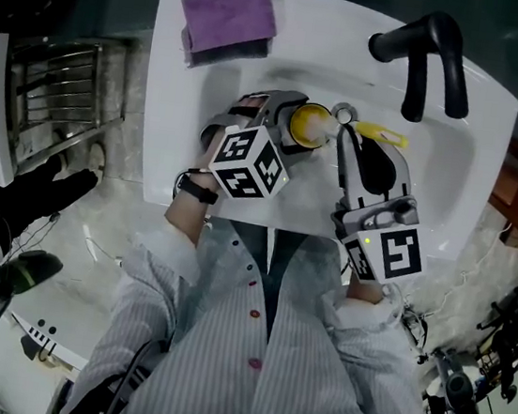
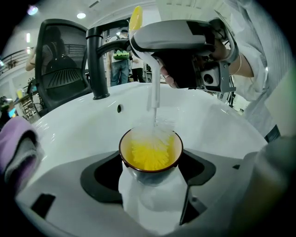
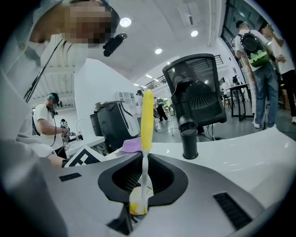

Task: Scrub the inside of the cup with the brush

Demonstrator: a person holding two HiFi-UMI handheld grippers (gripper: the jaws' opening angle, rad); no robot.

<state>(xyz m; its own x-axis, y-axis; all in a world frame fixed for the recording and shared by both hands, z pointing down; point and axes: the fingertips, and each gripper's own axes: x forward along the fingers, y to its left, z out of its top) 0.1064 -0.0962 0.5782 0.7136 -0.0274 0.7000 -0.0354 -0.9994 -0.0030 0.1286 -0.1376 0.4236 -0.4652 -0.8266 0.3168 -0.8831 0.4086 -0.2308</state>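
Yellow bristles of the bottle brush sit inside the cup, held over the sink, so this looks like the scrubbing step itself. The left gripper has its jaws closed on the cup's body, and the right gripper has its jaws clamped on the brush's stem. The next move probably calls for twisting and plunging the brush while keeping the cup steady. Only the left gripper view shows the bristles in the cup; the right gripper view shows just the handle.

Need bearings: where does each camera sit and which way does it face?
Head view: on the head, steeply down at the sink; shows striped shirt, left claw, right claw.
Left gripper view: on the left claw, along its jaws clamping the cup, brush inside; right hand above.
Right gripper view: on the right claw, jaws shut on the brush, facing the faucet; shirt at left.
Shared by all: the faucet.
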